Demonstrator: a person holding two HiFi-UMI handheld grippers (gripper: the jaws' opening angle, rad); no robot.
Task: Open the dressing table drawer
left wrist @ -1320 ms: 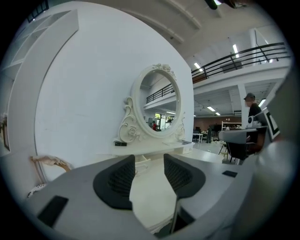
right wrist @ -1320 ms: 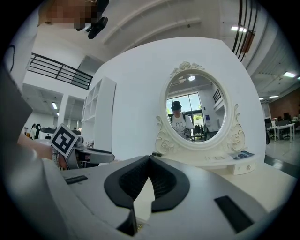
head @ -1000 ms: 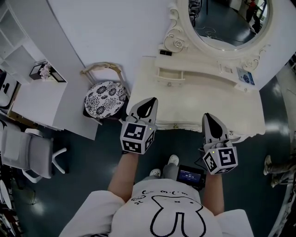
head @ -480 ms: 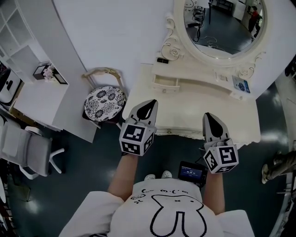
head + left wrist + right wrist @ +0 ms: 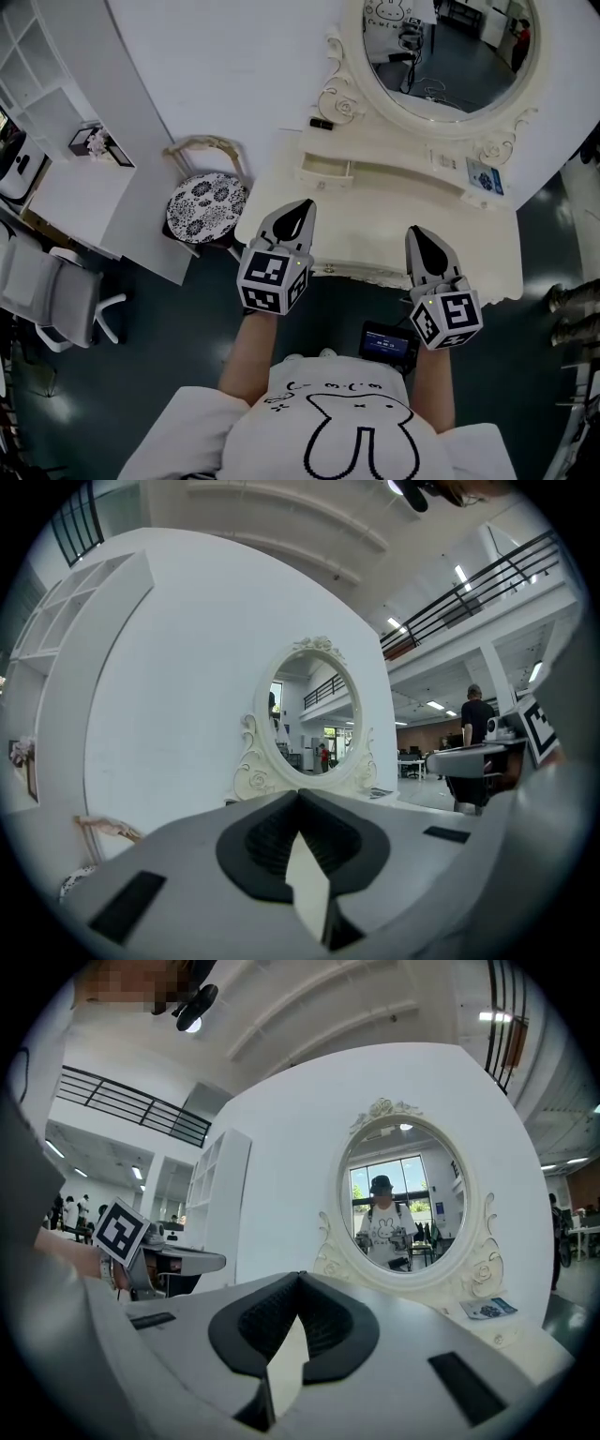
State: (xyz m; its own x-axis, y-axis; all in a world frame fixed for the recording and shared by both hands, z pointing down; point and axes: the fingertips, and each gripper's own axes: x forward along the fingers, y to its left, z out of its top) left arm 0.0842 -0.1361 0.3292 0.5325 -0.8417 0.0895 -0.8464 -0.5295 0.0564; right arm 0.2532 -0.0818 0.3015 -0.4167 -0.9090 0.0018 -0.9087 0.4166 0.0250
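L gripper (image 5: 300, 206) & R gripper (image 5: 415, 232) nearest, side by side, both w/ jaws shut, nothing held, tips above near edge of dressing table (image 5: 375, 220). Small drawer (image 5: 326, 167) sits far-left on the tabletop, under oval mirror (image 5: 441, 56). Stool (image 5: 208, 202) left of the table.

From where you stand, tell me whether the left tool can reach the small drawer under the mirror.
Probably yes. The left tool, jaws shut, is by the near left corner of the dressing table, and nothing stands on it between the tool and the small drawer. It would need to open first.
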